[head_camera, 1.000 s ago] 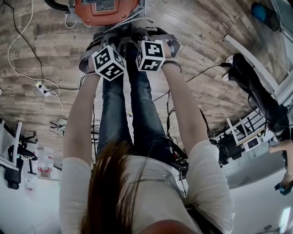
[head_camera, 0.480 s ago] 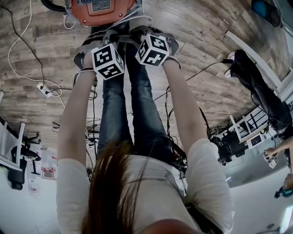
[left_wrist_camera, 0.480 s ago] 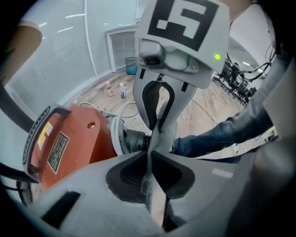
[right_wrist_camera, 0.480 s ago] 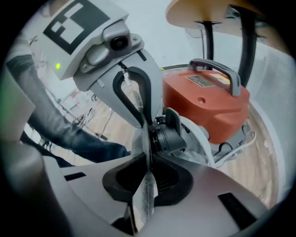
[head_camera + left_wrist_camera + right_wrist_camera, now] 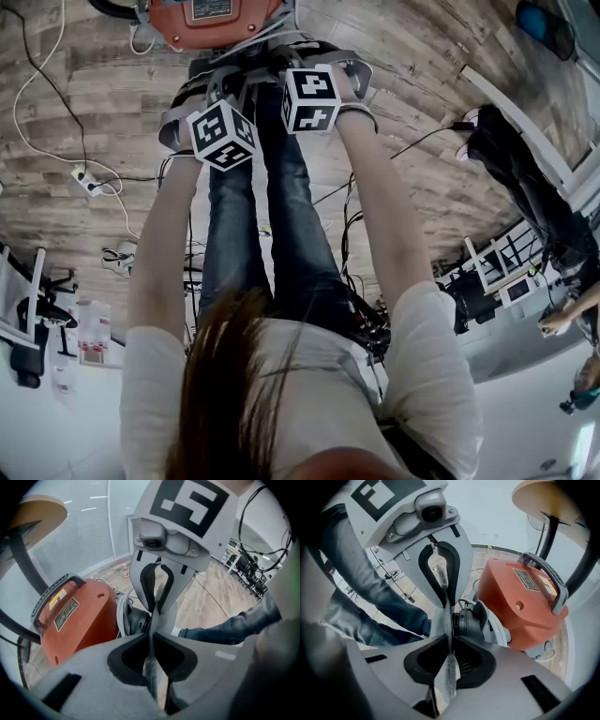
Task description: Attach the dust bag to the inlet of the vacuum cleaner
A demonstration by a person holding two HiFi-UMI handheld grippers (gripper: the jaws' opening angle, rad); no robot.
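The orange vacuum cleaner (image 5: 211,19) stands on the floor at the top of the head view, its black round inlet (image 5: 466,618) facing me. A grey fabric dust bag (image 5: 165,615) hangs stretched between both grippers just in front of the inlet. My left gripper (image 5: 151,637) is shut on one edge of the bag; its jaws have just been closing on the fabric. My right gripper (image 5: 449,641) is shut on the opposite edge (image 5: 443,620). Both marker cubes (image 5: 222,134) sit side by side below the vacuum. Whether the bag touches the inlet is hidden.
My legs in jeans (image 5: 262,234) stand right behind the grippers. A white power strip (image 5: 87,180) and cables lie on the wooden floor at left. Dark bags (image 5: 511,155) and a cart (image 5: 487,286) are at right. A round table (image 5: 37,508) stands behind the vacuum.
Both grippers have rolled a little while staying in front of the vacuum. The left cube dipped slightly. A person at the right edge has shifted.
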